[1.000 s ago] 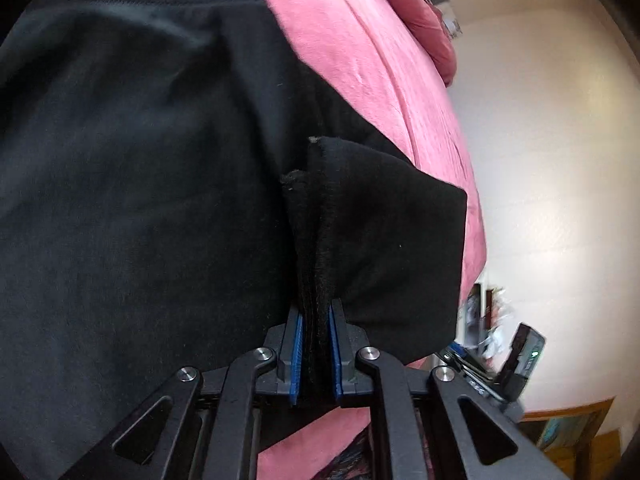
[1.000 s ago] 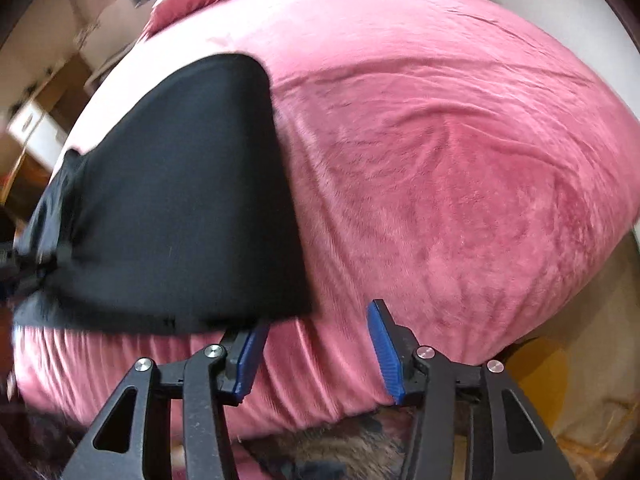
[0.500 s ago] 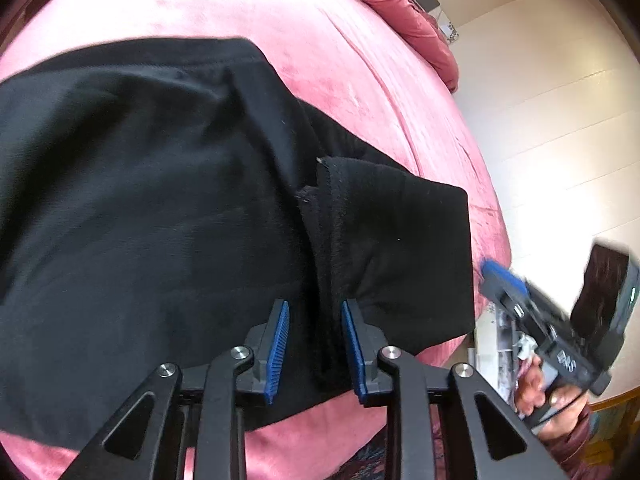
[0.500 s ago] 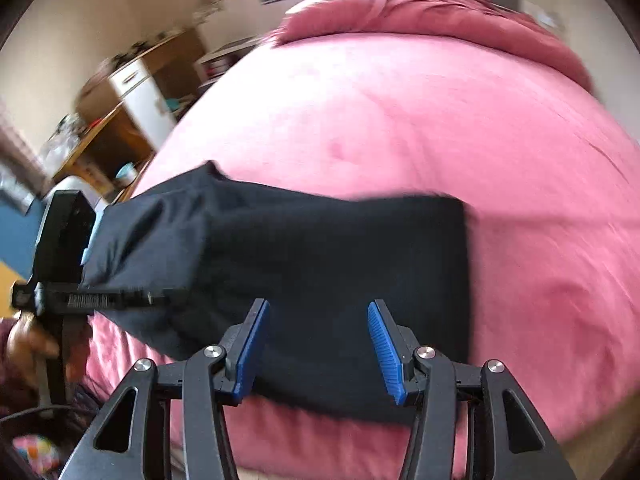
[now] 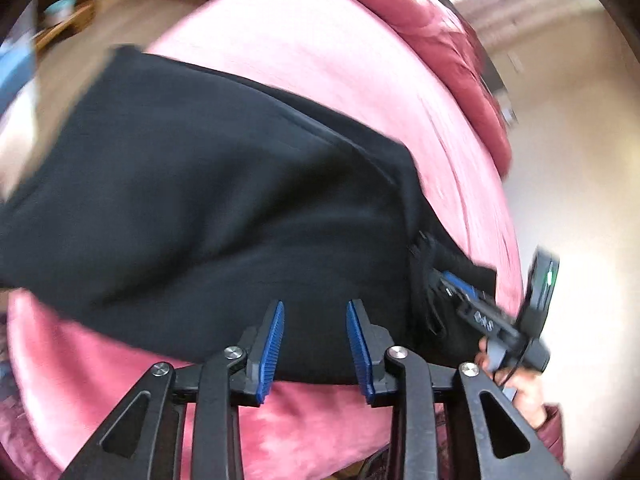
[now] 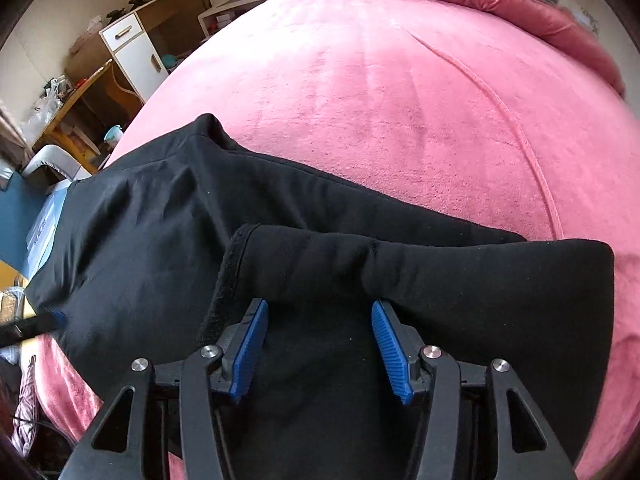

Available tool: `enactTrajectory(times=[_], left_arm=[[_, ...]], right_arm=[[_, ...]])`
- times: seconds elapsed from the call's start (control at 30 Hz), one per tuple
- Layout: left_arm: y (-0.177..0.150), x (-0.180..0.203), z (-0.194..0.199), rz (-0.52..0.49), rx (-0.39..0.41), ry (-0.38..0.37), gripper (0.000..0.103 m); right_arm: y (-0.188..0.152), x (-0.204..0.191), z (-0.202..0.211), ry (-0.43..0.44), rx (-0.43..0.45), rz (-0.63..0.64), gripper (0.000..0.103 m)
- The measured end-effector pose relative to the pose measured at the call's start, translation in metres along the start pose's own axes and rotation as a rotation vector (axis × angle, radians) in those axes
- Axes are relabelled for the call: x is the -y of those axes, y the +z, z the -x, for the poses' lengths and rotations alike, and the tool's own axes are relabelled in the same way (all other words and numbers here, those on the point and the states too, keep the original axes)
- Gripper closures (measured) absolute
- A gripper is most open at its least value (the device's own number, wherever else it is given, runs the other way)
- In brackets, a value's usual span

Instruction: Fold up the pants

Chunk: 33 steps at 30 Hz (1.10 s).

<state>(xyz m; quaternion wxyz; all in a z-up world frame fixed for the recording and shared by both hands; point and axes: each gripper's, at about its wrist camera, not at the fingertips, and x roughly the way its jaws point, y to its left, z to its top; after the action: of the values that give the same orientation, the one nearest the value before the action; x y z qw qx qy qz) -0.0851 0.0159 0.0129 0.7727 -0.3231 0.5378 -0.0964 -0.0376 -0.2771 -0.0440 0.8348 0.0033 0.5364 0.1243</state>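
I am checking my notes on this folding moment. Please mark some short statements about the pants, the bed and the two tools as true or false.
1. The black pants lie on a pink blanket. True.
2. The left tool clamps a hem. False: its jaws are opening, nothing pinched.
3. The right tool is over the folded-over pants. True.
4. The blanket is green. False: it is pink.

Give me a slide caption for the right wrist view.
Right gripper, jaws opening, over black pants on a pink bed.
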Motion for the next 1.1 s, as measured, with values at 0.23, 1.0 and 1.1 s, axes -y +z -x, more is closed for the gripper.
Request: enactTrajectory(times=[0.23,1.0,1.1], left_arm=[[-0.002,-0.12,0.079,0.365,0.184,0.037,0.065],[-0.004,-0.191,0.03,0.709,0.212,-0.062,0.063],[-0.009,-0.195,0.033,0.751,0.22,-0.088,0.064]], right_arm=[[-0.011,-0.005,0.024,-0.016,0.079,-0.009,0.042],[-0.05,-0.047,0.067,0.011,0.134,0.025,0.032],[-0.051,-0.049,0.063,0.016,0.124,0.026,0.032]])
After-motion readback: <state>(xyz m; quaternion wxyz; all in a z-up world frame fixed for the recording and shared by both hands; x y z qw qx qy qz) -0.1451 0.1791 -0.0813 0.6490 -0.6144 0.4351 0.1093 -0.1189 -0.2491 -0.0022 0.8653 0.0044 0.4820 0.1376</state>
